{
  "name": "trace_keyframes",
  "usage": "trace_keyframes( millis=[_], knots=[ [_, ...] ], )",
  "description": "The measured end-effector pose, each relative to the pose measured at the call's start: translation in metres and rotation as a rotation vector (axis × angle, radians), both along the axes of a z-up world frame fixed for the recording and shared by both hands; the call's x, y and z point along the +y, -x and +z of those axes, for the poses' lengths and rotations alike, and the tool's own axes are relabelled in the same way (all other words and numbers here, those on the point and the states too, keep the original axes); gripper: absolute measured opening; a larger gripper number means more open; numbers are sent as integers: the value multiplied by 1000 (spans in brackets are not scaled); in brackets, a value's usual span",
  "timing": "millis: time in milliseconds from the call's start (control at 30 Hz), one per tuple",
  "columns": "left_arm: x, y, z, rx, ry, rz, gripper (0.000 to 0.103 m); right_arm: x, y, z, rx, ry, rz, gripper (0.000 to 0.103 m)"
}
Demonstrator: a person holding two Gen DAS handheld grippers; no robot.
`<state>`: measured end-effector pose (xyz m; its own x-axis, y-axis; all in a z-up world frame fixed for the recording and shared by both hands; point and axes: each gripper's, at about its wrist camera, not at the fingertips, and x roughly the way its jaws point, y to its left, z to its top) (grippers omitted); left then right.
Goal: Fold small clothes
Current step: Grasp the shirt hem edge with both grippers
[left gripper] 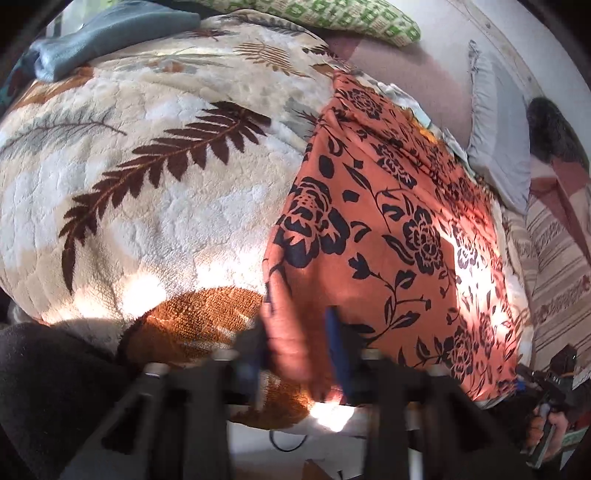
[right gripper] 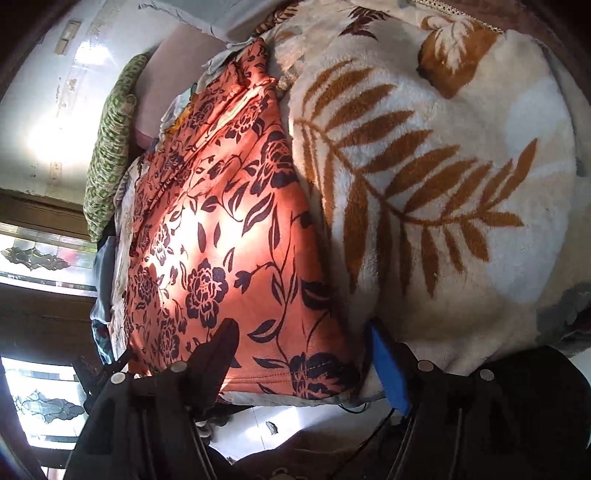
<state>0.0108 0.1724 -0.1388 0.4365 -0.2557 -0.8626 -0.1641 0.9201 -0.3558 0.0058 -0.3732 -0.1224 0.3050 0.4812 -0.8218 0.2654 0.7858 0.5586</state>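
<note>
A leaf-print fleece blanket (left gripper: 147, 192) covers the bed, green patterned pillow (left gripper: 332, 14) beyond.

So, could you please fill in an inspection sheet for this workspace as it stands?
Surface: fleece leaf-print blanket, sunlit in patches.
Job's things: orange floral garment spread flat on the blanket, its hem at the near edge.
Clutter: green patterned pillow, blue-grey cloth, grey pillow.
Grippers: left gripper shut on the garment's near corner; right gripper open, straddling the hem.
Cables: dark cable on the floor below the near edge.
Surroundings: pale wall, patterned glass panels.
</note>
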Motion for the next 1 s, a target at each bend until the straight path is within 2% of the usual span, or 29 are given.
trace_keyframes(
  millis=[33, 67, 167, 233, 300, 333, 367, 433, 500, 533, 567, 633, 733, 833, 900, 1000],
  knots=[
    [-1, 1, 1, -5, -5, -3, 8, 4, 0, 0, -3, -8, 23, 54],
    [1, 1, 3, -9, 12, -2, 8, 7, 0, 1, 5, 8, 36, 37],
    [6, 2, 4, -16, 35, 18, 8, 5, 4, -1, 25, 22, 48, 21],
    [10, -2, -6, 22, 58, 30, 9, -2, 6, -4, 28, 0, 31, 20],
    [11, -1, -6, 12, 64, 46, 9, -7, 7, -6, 15, -26, 12, 23],
    [11, -1, -5, 9, 63, 50, 14, -6, 6, -5, 14, -35, 15, 24],
    [10, -2, -5, 10, 60, 51, 27, -4, 5, -5, 12, -41, 31, 27],
    [8, -1, -5, 1, 71, 50, 46, -3, 5, -5, 4, -49, 38, 33],
    [3, -1, -3, 3, 38, 35, 42, -1, 3, -4, -4, -49, 52, 34],
    [-2, -2, -2, 0, -6, 9, 6, 0, 3, -4, -10, -40, 53, 34],
    [-7, -2, 1, -11, -37, -18, 7, 1, 3, -3, -14, -36, 54, 29],
    [-13, 1, 11, -43, -65, -41, 7, 3, 4, -2, -15, -37, 65, 8],
    [-13, 0, 26, -70, -40, -40, 7, 3, 5, 7, -37, -38, 59, 7],
    [-8, -5, 37, -98, -5, -36, 7, 1, 2, 20, -75, -102, 49, 7],
    [-8, -10, 38, -111, -12, -30, 7, 2, -2, 25, -91, -139, 41, 7],
    [-6, -16, 29, -79, -13, -17, 7, 2, -10, 16, -74, -165, 27, 7]
  ],
)
